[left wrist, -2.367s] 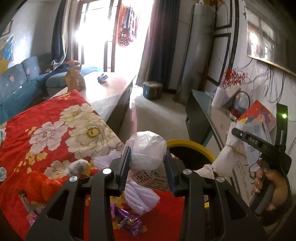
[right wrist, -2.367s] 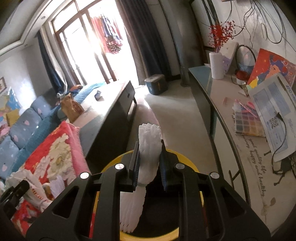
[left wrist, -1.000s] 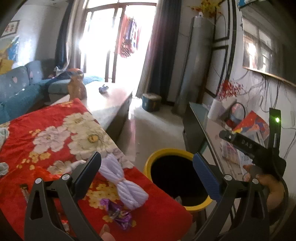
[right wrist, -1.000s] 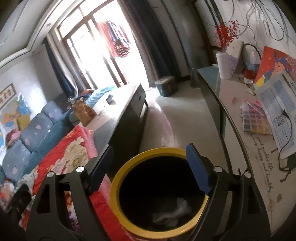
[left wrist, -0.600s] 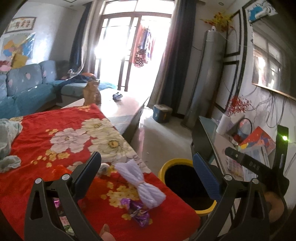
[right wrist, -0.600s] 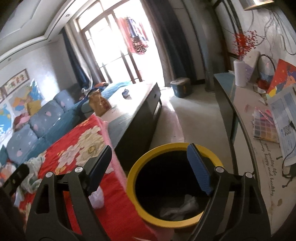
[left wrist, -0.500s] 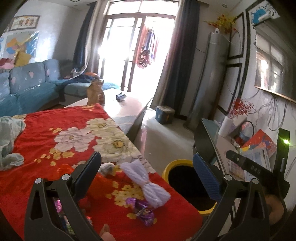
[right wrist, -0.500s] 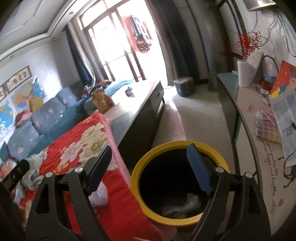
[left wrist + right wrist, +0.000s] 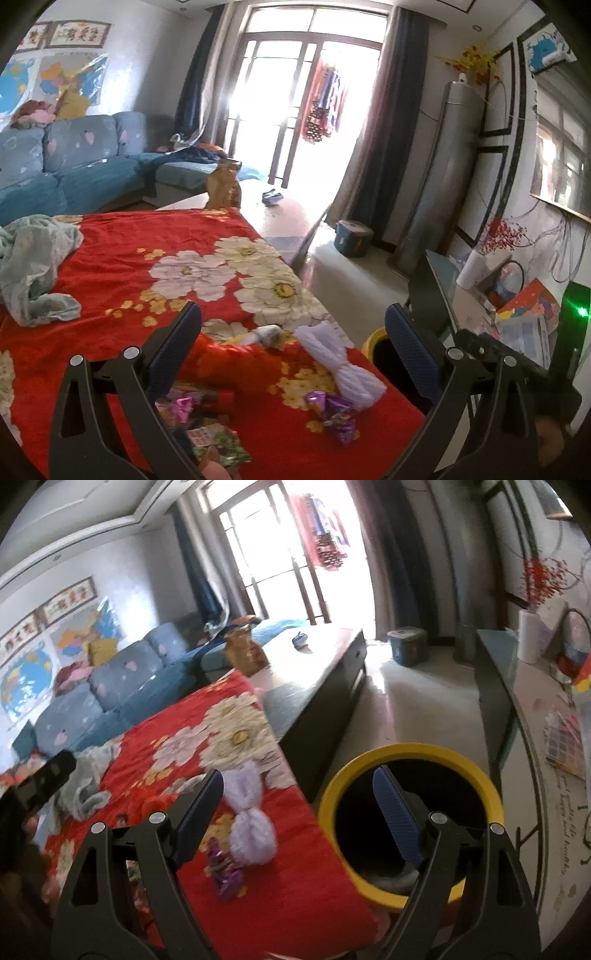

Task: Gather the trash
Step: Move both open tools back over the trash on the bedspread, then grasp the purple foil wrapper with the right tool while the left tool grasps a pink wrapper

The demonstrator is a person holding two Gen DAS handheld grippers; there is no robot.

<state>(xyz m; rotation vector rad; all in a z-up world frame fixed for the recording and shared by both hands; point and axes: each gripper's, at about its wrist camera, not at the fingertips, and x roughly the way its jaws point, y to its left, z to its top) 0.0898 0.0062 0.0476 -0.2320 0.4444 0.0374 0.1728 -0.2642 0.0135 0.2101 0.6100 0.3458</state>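
Observation:
My left gripper (image 9: 293, 345) is open and empty above the red floral cloth (image 9: 122, 254). On the cloth near its corner lie a pale lilac bow-shaped wrapper (image 9: 341, 363), a shiny purple candy wrapper (image 9: 332, 410), a small crumpled white piece (image 9: 269, 334) and printed packets (image 9: 214, 439). My right gripper (image 9: 299, 812) is open and empty, straddling the cloth's corner and the yellow-rimmed bin (image 9: 410, 753). The lilac wrapper (image 9: 247, 812) and purple wrapper (image 9: 223, 871) lie just left of its centre. Pale trash (image 9: 391, 877) sits in the bin's bottom.
A pale green crumpled cloth (image 9: 33, 266) lies at the table's left. A dark sideboard (image 9: 325, 686) runs behind the table. A glass side table (image 9: 532, 716) with papers stands right of the bin. A blue sofa (image 9: 66, 166) lies at far left.
Both grippers let their trash fall into the bin and opened. Since then both have swung left, away from the bin and toward the wrappers on the red cloth.

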